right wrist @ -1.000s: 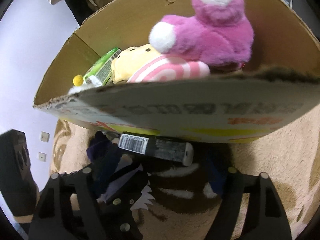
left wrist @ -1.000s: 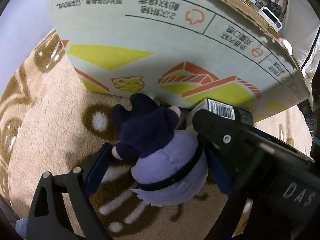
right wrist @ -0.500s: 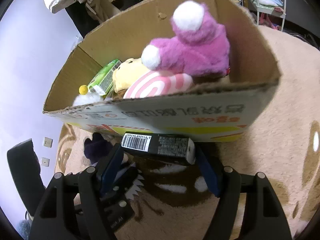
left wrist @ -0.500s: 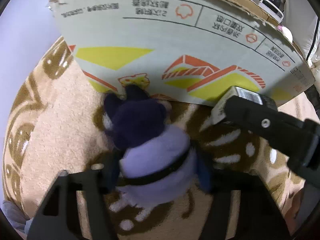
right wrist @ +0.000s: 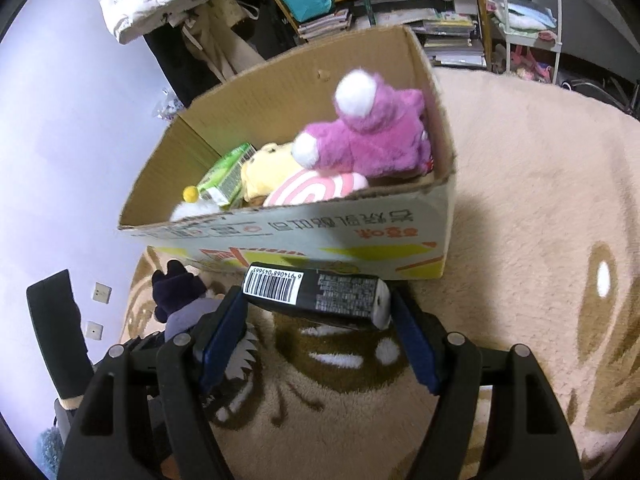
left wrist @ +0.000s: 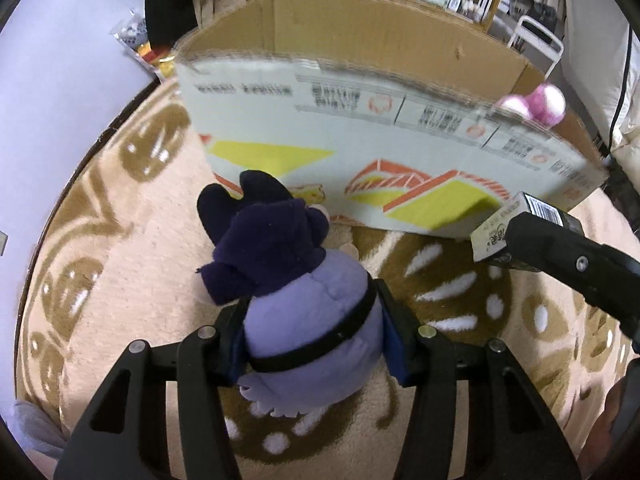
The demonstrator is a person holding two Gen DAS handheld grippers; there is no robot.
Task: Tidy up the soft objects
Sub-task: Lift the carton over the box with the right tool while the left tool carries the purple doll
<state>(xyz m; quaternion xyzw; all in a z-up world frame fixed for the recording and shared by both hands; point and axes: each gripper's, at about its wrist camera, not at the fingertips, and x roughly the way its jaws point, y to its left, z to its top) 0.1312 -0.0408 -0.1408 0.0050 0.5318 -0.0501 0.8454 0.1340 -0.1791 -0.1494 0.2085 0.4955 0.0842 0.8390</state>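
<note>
Our left gripper (left wrist: pixel 312 344) pinches the plush (left wrist: pixel 296 308) by its lavender body, the blue pads pressed into both sides, its dark navy end pointing toward the box (left wrist: pixel 360 168). Our right gripper (right wrist: pixel 318 320) clamps the black pack (right wrist: pixel 316 294) crosswise between its pads, barcode to the left, white cap end against the right pad. In the left view that pack (left wrist: pixel 516 220) shows at the tip of the right gripper, just beside the box's lower right corner.

The box stands on the rug (left wrist: pixel 132 264) with its open top up. Its near wall (right wrist: pixel 304 236) rises between us and the inside; the ragged top edge runs across both views, and both held things sit below that edge, outside the box. The plush's dark tip comes close to the printed wall; we cannot tell whether it touches.

Inside, the right half is filled: a pink bear (right wrist: pixel 368 136) lies highest, against the right wall, above a yellow toy (right wrist: pixel 264 168) and a striped pink cushion (right wrist: pixel 316 188). A green carton (right wrist: pixel 226 180) leans near the middle. The left end of the box shows bare cardboard wall down to something white at the bottom.

Rug lies open to the right of the box and between the two grippers. A cluttered shelf (right wrist: pixel 400 8) stands behind the box.
</note>
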